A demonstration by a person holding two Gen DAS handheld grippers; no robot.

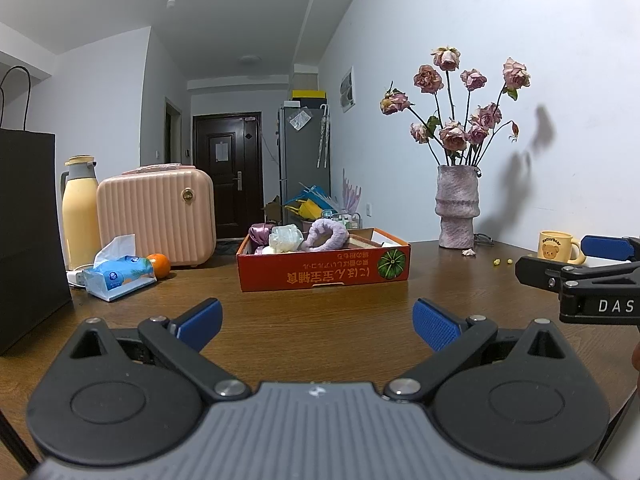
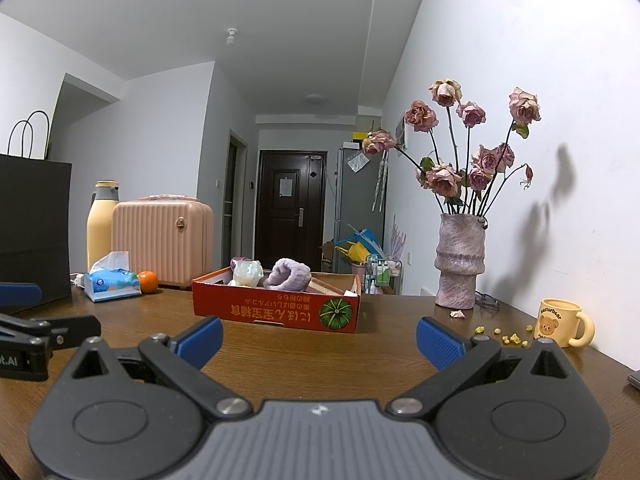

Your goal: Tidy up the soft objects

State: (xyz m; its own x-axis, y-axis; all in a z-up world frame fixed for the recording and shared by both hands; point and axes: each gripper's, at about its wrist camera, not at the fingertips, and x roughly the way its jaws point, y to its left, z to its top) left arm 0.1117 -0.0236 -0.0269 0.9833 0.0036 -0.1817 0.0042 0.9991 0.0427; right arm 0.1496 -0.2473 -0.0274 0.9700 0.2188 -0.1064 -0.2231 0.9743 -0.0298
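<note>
Both grippers hover low over the wooden counter [image 1: 320, 312], well short of the cardboard box [image 1: 324, 268], and hold nothing: the left gripper [image 1: 318, 322] has its blue-padded fingers [image 1: 434, 324] spread wide, and so does the right gripper [image 2: 320, 338].

The soft objects sit in the box's left end: a lilac fluffy headband [image 1: 324, 234], a pale puffy bundle [image 1: 285, 238] just beside it, and a purple satin piece [image 1: 259, 233] at the far left.

The headband is a curled loop, propped tilted on the other contents, its long axis running roughly along the box's length.

Risks, as I judge them: a pinch on the plush may drag the neighbouring bundle along, or the fingers may catch the low box wall and shove the light box. The vase of dried roses [image 1: 457, 206] and the bear mug [image 2: 560, 322] stand to the right, so a wide right-hand sweep could tip them.
</note>
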